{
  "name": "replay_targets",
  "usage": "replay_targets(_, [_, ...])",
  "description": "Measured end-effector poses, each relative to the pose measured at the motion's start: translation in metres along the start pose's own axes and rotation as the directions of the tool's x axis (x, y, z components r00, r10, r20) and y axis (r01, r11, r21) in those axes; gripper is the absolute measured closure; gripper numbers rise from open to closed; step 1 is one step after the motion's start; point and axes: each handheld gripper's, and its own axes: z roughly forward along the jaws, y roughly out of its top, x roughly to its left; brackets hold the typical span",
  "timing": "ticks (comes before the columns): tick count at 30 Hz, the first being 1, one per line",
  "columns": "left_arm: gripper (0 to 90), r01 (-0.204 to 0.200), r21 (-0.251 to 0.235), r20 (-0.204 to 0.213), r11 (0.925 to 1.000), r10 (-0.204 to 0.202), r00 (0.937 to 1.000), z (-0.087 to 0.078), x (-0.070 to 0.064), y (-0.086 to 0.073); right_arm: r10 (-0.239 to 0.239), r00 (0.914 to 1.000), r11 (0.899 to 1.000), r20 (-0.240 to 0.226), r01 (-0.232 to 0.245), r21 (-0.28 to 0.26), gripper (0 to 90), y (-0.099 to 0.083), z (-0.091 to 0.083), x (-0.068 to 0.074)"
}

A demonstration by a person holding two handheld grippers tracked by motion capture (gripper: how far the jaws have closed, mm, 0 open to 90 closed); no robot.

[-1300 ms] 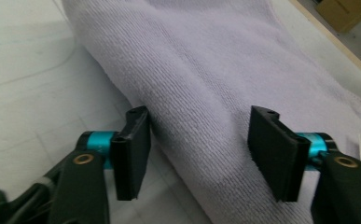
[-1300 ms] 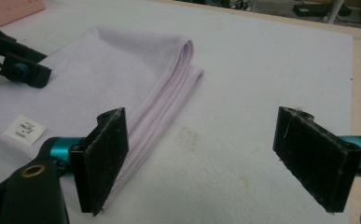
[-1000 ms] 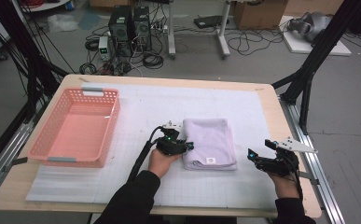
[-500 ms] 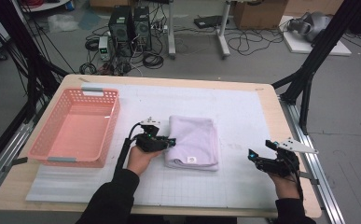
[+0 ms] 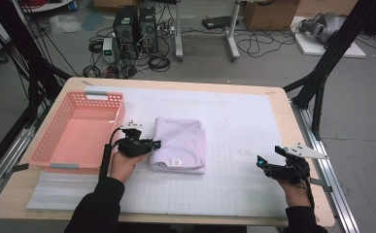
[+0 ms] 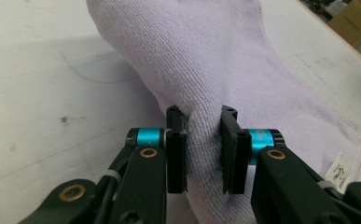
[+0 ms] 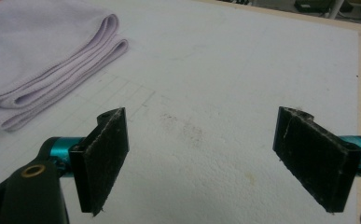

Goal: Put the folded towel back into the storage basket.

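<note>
Lilac towel (image 6: 243, 74) pinched in left gripper (image 6: 201, 154) jaws, small corner label (image 6: 339, 173) unreadable, right gripper (image 7: 215, 161) jaws wide.

The left hand-held gripper (image 5: 149, 144) has dragged the pinched folded towel (image 5: 180, 144) leftward, nearer the pink basket (image 5: 54, 153)

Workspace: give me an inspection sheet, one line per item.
Surface: white gridded mat on a wooden table, faintly stained.
Job's things: folded lilac towel, edge pinched; pink basket beside it, nothing seen inside.
Clutter: nothing seen.
Grippers: left tongs shut on the towel; right tongs open above the bare mat, apart from the towel.
Cables: black cable trails from the left tongs.
Surroundings: computer towers, floor cables, boxes, black frame legs.
</note>
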Motion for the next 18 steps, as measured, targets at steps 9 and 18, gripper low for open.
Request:
replay_targets(9, [74.5,-0.008,0.004,-0.022,1.0000,0.008,0.9997,-0.0018,0.0019,-0.0011,-0.002,1.0000,1.000,0.001,0.002,0.005,17.0,-0.0005,0.0003,-0.0011])
replay_targets(18, [74.4,-0.012,0.004,-0.061,0.9999,0.012,0.9981,-0.0037,0.0034,-0.0011,0.000,1.0000,1.000,0.004,0.000,0.009,17.0,-0.0007,0.0001,-0.0001])
